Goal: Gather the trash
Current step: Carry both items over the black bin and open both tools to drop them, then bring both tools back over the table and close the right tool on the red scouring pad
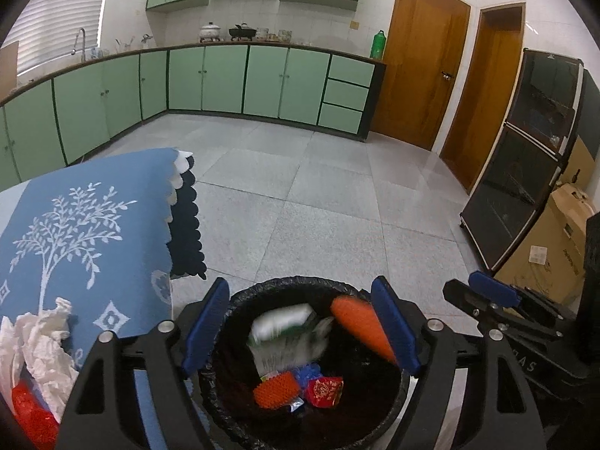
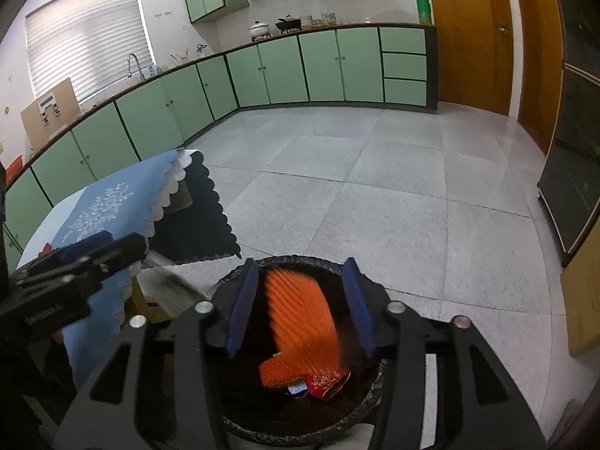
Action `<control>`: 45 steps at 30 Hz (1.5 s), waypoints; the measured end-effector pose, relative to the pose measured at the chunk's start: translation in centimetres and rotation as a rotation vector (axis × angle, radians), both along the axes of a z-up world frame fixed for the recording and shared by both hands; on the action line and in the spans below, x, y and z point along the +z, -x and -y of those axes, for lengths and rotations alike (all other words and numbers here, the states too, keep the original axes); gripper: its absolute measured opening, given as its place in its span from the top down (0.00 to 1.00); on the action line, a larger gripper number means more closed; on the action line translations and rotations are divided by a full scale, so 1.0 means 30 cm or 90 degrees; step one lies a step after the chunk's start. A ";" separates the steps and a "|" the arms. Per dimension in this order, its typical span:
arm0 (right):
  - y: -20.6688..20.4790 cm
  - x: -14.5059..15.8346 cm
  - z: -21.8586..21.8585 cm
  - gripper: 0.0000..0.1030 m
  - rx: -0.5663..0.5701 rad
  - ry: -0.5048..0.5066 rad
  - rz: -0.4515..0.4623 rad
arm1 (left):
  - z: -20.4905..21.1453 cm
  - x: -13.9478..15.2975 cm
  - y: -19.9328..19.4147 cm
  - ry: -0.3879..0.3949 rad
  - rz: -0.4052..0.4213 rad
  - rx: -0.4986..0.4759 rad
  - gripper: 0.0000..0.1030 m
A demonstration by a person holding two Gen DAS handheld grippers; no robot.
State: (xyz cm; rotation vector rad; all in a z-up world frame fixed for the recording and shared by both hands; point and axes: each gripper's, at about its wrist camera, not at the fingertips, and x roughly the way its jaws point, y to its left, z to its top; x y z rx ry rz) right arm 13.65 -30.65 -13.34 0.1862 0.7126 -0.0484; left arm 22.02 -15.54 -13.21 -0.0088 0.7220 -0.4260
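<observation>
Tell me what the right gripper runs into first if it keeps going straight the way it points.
Probably the blurred orange piece between the open jaws of the right gripper, above the black-lined bin. Depth is unclear.

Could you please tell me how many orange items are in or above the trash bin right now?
2. One orange spiky piece lies at the bottom of the trash bin beside a red wrapper; another orange piece, blurred, is between the open right gripper fingers. Others may be hidden.

Mint-green cabinets line grey tiled floor, wooden doors beyond
</observation>
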 end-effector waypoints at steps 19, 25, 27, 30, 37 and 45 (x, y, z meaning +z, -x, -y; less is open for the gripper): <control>0.084 0.175 -0.168 0.07 0.026 -0.011 0.071 | -0.350 0.215 0.146 0.001 0.076 0.105 0.10; 0.101 0.230 -0.311 0.06 0.084 -0.021 0.092 | -0.523 0.243 0.220 -0.005 0.085 0.160 0.06; 0.103 0.235 -0.364 0.06 0.107 -0.023 0.093 | -0.585 0.247 0.246 -0.013 0.087 0.183 0.06; 0.108 0.239 -0.436 0.06 0.135 -0.022 0.095 | -0.660 0.243 0.285 -0.026 0.092 0.213 0.06; 0.129 0.235 -0.573 0.06 0.183 -0.017 0.105 | -0.797 0.213 0.355 -0.040 0.089 0.271 0.06; 0.172 0.202 -0.683 0.06 0.224 -0.007 0.097 | -0.861 0.143 0.416 -0.036 0.066 0.293 0.06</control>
